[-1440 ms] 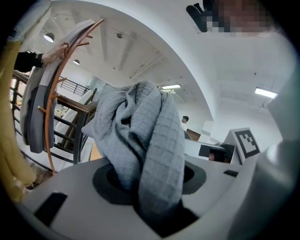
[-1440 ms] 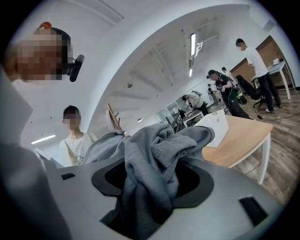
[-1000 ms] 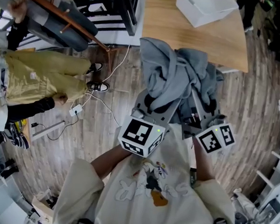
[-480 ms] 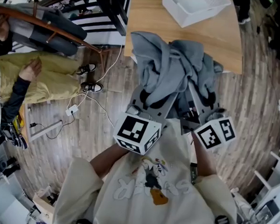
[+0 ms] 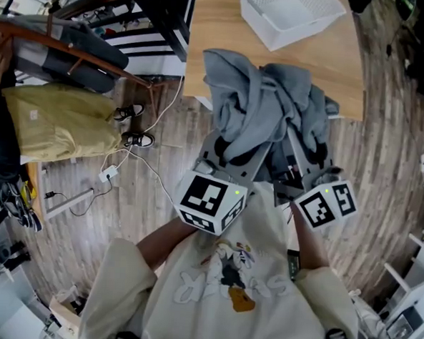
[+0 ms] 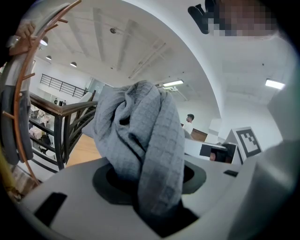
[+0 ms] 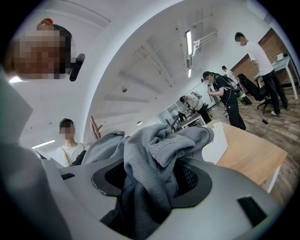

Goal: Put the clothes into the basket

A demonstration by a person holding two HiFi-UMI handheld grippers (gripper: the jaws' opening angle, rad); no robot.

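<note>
- Carrying is the step in hand, as I judge it: a grey waffle-knit sweatshirt [image 5: 265,97] hangs bunched in the air, held by both tongs and not yet in the basket.
- My left tongs [image 5: 241,144] are pinching a thick fold of the sweatshirt. In the left gripper view the cloth [image 6: 145,136] rises out of the gap between the jaws and flops over to one side.
- My right tongs [image 5: 299,157] are likewise clamped on the garment. The right gripper view shows a ribbed hem or cuff [image 7: 161,152] bulging up from between the jaws, with more cloth spilling toward the left tongs.
- The white basket [image 5: 306,28] sits open side up on the wooden tabletop [image 5: 219,58], toward its far side. Only part of it shows, and that part looks empty.
- In the head view the sweatshirt overlaps the near edge of the tabletop, and a strip of bare wood shows between the cloth and the basket.
- Next, I reckon both tongs need to travel forward together and high enough for the hanging bulk to clear the rim.
- I would lower the bundle inside before spreading the jaws, and release both sides at about the same time.
- A loose sleeve or the hood could drape over the basket wall, or drag the light basket along the wood.
</note>
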